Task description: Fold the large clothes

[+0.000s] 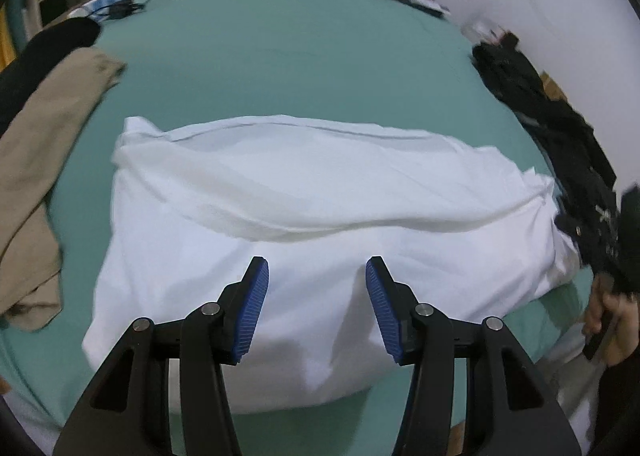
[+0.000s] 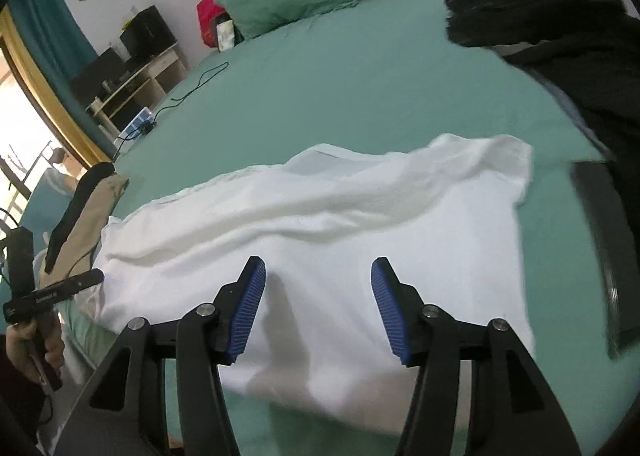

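So the white garment is lying across the green bed, near the edge closest to the person, and it looks like it's got one lengthwise fold in it, with a top layer draped over the far half. Both tools are hanging just above the near part of it. The left tool has its blue pads wide apart with nothing between them, and the right tool is the same, jaws apart and not pinching any cloth.

My read is the next bit is either flattening that fold or grabbing for the next one. If it were me, I'd tidy first: the top layer is wavy along its near edge and there's a bunched corner at the right end by the dark clothes. Grab the near hem with both tools well apart, pinch only the layers you mean to move, and lift evenly so it doesn't drag. Also watch the tan garment on the left, easy to snag that
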Available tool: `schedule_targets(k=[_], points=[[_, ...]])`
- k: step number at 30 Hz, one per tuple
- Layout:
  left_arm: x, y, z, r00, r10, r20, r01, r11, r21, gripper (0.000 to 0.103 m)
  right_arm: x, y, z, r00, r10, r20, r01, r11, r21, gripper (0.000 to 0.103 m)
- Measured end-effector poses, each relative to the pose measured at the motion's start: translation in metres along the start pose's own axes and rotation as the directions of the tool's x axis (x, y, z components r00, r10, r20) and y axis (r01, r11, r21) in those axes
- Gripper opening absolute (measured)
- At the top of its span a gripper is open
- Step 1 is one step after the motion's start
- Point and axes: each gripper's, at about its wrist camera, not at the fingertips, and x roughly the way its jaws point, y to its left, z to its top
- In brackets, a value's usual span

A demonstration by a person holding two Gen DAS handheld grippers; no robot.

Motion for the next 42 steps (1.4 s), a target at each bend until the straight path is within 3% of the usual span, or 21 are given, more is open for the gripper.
schedule_targets(k=[2,5,8,11,17,22,24,29,31,34,37,42], points=[[0.007,-0.004,0.006,1.0,0.004,-0.015,-0.004,1.0,0.012,0.054,0.018,0.001,0.009,0.999,0.03,-0.043,-0.03,1.0,0.002,0.056],[0.015,-0.005,0.018,0.999,0.021,-0.031,-0.02,0.999,0.032,0.054,0.037,0.007,0.017,0.996,0.013,-0.085,-0.016,0.999,-0.034,0.056],[0.025,-0.007,0.031,0.997,0.075,-0.034,-0.073,0.996,0.054,0.054,0.05,0.021,0.03,0.993,-0.082,-0.081,0.07,0.988,-0.14,0.055],[0.035,-0.005,0.046,0.993,0.116,-0.036,-0.114,0.992,0.044,0.054,0.062,0.029,0.045,0.992,-0.108,-0.071,0.092,0.977,-0.193,0.056],[0.055,0.006,0.082,0.976,0.217,-0.013,-0.216,0.975,0.053,0.054,0.095,0.012,0.075,0.995,-0.067,-0.075,0.063,0.996,-0.06,0.055],[0.069,0.029,0.109,0.962,0.274,0.001,-0.274,0.962,0.006,0.054,0.097,0.003,0.085,0.976,-0.219,-0.004,0.218,0.975,-0.05,0.056],[0.061,0.038,0.116,0.955,0.295,0.04,-0.294,0.955,-0.036,0.054,0.09,-0.002,0.089,0.972,-0.236,0.025,0.236,0.971,-0.028,0.056],[0.036,0.037,0.109,0.959,0.265,0.1,-0.264,0.964,-0.021,0.054,0.059,-0.001,0.083,0.975,-0.203,0.087,0.206,0.978,-0.034,0.056],[0.037,0.035,0.101,0.959,0.274,0.068,-0.275,0.961,0.016,0.054,0.052,0.001,0.076,0.98,-0.183,0.081,0.188,0.981,-0.051,0.056],[0.048,0.035,0.086,0.974,0.225,-0.024,-0.223,0.973,0.067,0.054,0.052,0.0,0.065,0.988,-0.15,0.036,0.152,0.987,-0.047,0.056],[0.067,0.038,0.083,0.962,0.259,-0.089,-0.25,0.964,0.094,0.054,0.066,-0.008,0.061,0.99,-0.135,-0.045,0.134,0.991,-0.02,0.056],[0.083,0.045,0.107,0.951,0.301,-0.076,-0.299,0.954,0.032,0.054,0.079,-0.025,0.056,0.989,-0.109,-0.099,0.114,0.992,0.047,0.056]])
